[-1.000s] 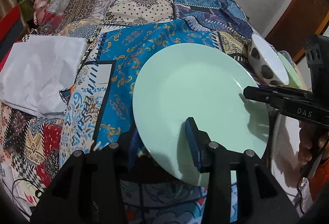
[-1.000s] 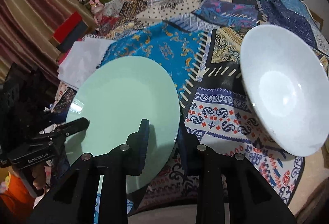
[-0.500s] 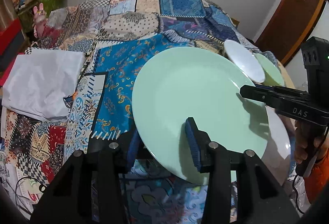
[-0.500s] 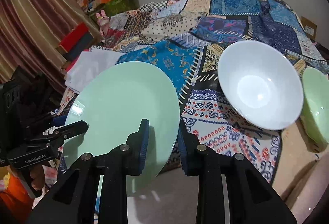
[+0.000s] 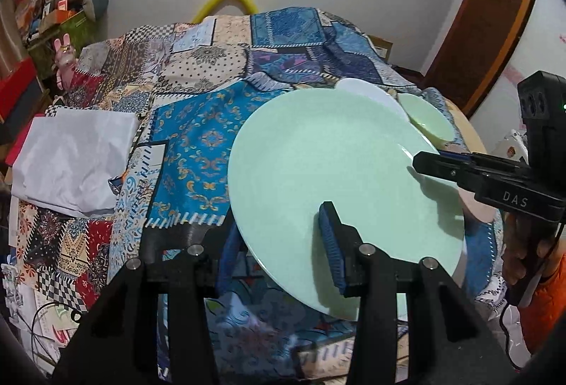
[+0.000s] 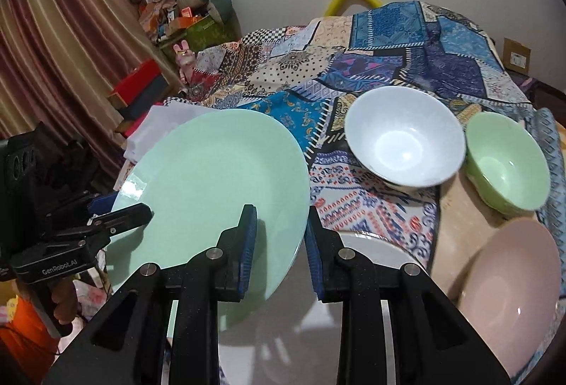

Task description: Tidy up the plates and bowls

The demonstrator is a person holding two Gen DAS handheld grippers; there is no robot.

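- The mint-green plate (image 5: 339,180) is lifted clear of the surface (image 6: 456,194) and tilted, gripped at two opposite parts of its rim.
- The left claw (image 5: 279,243) is clamped on the plate's near edge: one blue-padded finger (image 5: 330,243) lies on the plate's top face, the other sits beneath the rim.
- The right claw (image 6: 279,243) is likewise closed on the plate, with the rim between its blue pads; one pad rests on the top face, the other is under the edge.
- In the left wrist view the right claw comes in from the right side, its tips on the plate's far-right rim.
- A white bowl (image 6: 405,146) stands on the patchwork cloth (image 6: 371,66), with a light green bowl (image 6: 506,162) just beside it to the right.
- A pink plate (image 6: 513,296) lies at the near right, and a white plate (image 6: 382,250) shows partly behind the right claw.
- A folded white cloth (image 5: 74,162) rests on the patchwork cloth, well apart from the bowls.
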